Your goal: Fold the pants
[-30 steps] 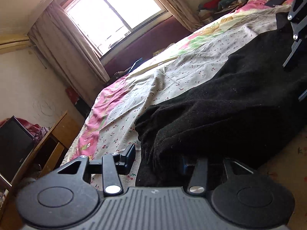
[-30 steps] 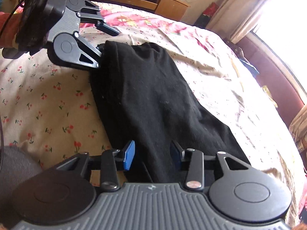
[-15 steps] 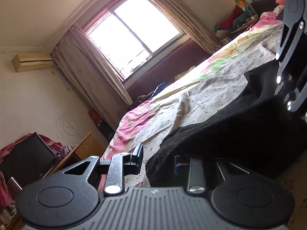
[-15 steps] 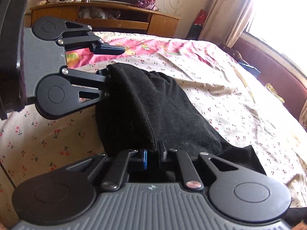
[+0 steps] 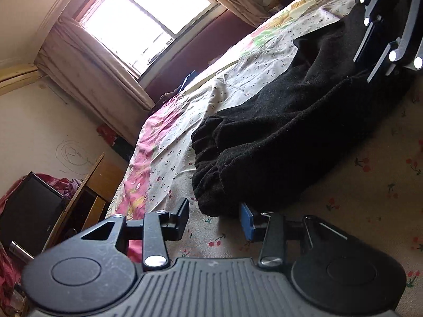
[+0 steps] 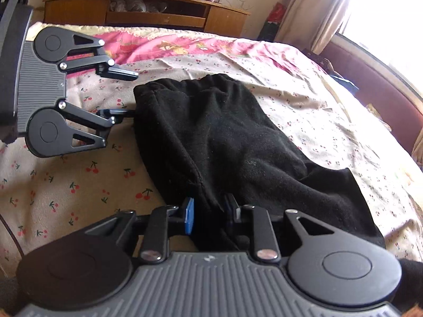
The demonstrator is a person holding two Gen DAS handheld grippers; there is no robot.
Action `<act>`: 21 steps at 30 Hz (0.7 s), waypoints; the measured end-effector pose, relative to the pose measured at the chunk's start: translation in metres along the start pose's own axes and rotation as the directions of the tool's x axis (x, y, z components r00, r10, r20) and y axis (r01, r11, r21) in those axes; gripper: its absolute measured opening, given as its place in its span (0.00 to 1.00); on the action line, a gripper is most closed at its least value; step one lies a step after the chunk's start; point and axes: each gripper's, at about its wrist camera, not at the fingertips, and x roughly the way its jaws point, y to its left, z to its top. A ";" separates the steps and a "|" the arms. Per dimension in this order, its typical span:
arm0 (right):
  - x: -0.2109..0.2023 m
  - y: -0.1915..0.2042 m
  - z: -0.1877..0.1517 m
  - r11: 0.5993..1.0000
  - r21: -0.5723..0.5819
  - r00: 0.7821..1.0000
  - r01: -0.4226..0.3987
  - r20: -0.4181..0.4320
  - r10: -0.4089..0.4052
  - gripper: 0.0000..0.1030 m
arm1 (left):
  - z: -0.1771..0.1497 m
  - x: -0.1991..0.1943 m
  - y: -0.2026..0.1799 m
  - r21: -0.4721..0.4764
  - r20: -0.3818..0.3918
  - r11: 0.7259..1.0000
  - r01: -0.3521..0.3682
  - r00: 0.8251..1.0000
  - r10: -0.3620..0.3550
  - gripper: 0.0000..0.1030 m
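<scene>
Right wrist view: black pants [image 6: 216, 137] soft, limp, fleecy, best pinched at waistband or fold edge; right tool [image 6: 208, 214] opening around cloth, left tool [image 6: 124, 92] opening, empty.

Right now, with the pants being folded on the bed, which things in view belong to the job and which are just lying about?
Belonging to the job:
black pants
left gripper, opening
right gripper, opening around a fold of cloth
bedsheet

Lying about:
wooden cabinet
television
curtain
</scene>
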 end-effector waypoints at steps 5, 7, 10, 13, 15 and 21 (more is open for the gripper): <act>-0.041 -0.048 -0.032 0.979 0.192 0.997 0.071 -0.040 -0.064 0.27 | 0.028 -0.021 0.000 -0.092 0.026 0.993 0.068 0.997 -0.066 0.54; -0.061 -0.084 -0.051 0.948 0.286 0.990 0.139 -0.075 -0.123 0.27 | 0.048 -0.029 -0.014 -0.076 0.071 0.991 0.107 0.992 -0.102 0.54; -0.093 -0.137 -0.087 0.868 0.418 0.964 0.267 -0.128 -0.234 0.28 | 0.090 -0.042 -0.052 -0.036 0.163 0.976 0.216 0.964 -0.208 0.55; -0.120 -0.196 -0.132 0.727 0.574 0.925 0.378 -0.202 -0.322 0.28 | 0.134 -0.045 -0.098 0.003 0.244 0.940 0.341 0.912 -0.331 0.56; -0.136 -0.235 -0.162 0.608 0.676 0.904 0.416 -0.232 -0.360 0.29 | 0.162 -0.044 -0.129 0.048 0.277 0.915 0.401 0.875 -0.398 0.57; -0.166 -0.336 -0.252 0.232 0.910 0.886 0.345 -0.234 -0.401 0.35 | 0.227 -0.033 -0.211 0.166 0.290 0.840 0.516 0.789 -0.542 0.58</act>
